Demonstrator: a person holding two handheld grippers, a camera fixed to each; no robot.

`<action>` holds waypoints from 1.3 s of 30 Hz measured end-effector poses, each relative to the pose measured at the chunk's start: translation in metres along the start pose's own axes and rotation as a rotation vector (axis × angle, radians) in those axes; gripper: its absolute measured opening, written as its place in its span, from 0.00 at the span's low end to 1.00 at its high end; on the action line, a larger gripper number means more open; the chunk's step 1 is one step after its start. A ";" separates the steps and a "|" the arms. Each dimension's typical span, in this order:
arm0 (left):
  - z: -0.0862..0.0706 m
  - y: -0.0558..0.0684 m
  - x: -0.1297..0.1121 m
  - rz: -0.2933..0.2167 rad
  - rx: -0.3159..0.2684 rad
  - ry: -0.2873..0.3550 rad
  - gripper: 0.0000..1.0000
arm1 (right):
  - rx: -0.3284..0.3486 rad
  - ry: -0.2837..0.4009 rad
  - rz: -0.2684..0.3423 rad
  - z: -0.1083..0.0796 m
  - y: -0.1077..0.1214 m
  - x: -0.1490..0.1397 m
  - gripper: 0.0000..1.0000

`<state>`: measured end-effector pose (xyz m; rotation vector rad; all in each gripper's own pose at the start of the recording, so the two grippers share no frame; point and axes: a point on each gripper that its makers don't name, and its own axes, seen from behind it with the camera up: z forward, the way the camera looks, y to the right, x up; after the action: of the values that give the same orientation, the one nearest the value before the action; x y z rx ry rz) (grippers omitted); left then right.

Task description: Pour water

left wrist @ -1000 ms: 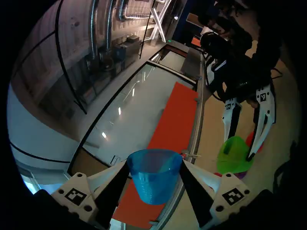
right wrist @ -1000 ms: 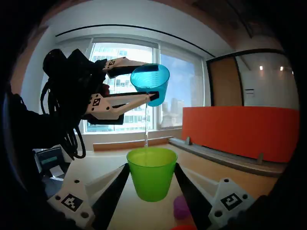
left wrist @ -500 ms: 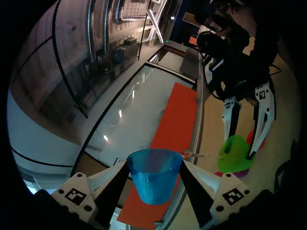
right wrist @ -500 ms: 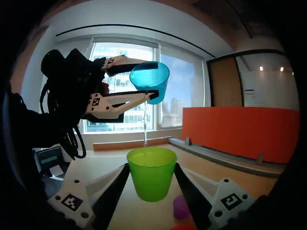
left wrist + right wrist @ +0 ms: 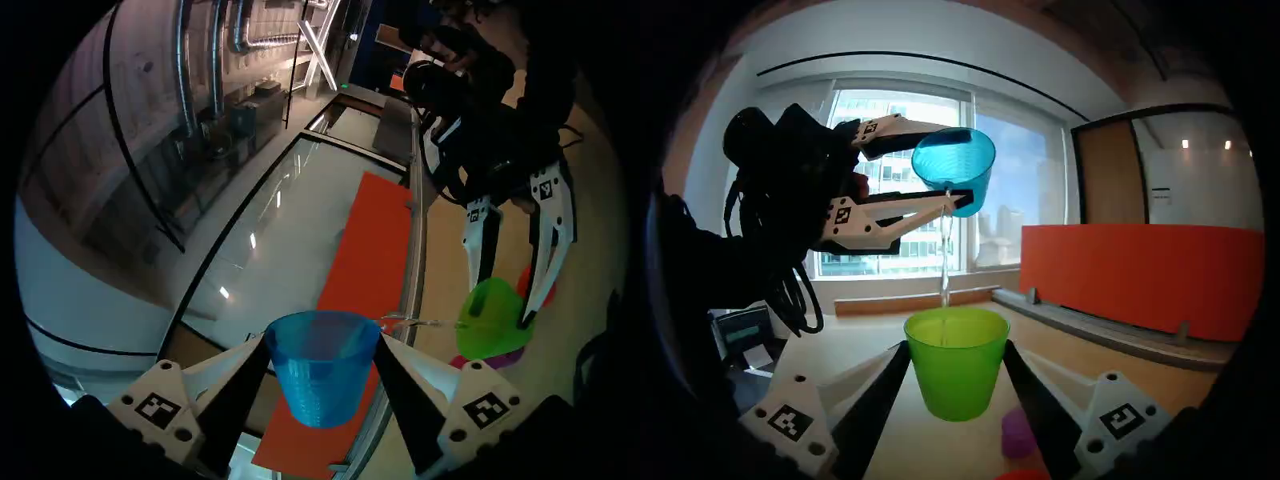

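Note:
My left gripper is shut on a translucent blue cup. The right gripper view shows that blue cup tipped on its side high above the table, held by the left gripper. A thin stream of water falls from its rim into a green cup. My right gripper is shut on the green cup, which stands upright. In the left gripper view the green cup sits between the right gripper's white fingers, and the stream arcs toward it.
An orange partition with a grey rail runs along the table's right side. A large window fills the wall behind. A small purple object and a red one lie on the light wooden table near the green cup. Black cables hang at left.
The blue cup stays tipped and the water keeps running into the green cup. The left gripper has shifted slightly; the right gripper holds still.

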<state>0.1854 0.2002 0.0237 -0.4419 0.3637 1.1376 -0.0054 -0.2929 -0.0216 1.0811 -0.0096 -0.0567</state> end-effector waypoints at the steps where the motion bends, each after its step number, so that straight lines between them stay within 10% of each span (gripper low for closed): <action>1: 0.000 0.000 0.000 0.002 0.001 0.000 0.86 | 0.000 0.000 0.000 0.000 0.000 0.000 0.87; 39: 0.005 0.003 0.008 0.114 0.020 0.016 0.86 | 0.001 -0.003 -0.005 0.001 0.003 0.000 0.87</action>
<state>0.1859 0.2101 0.0240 -0.4166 0.4179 1.2410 -0.0056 -0.2921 -0.0187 1.0826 -0.0097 -0.0627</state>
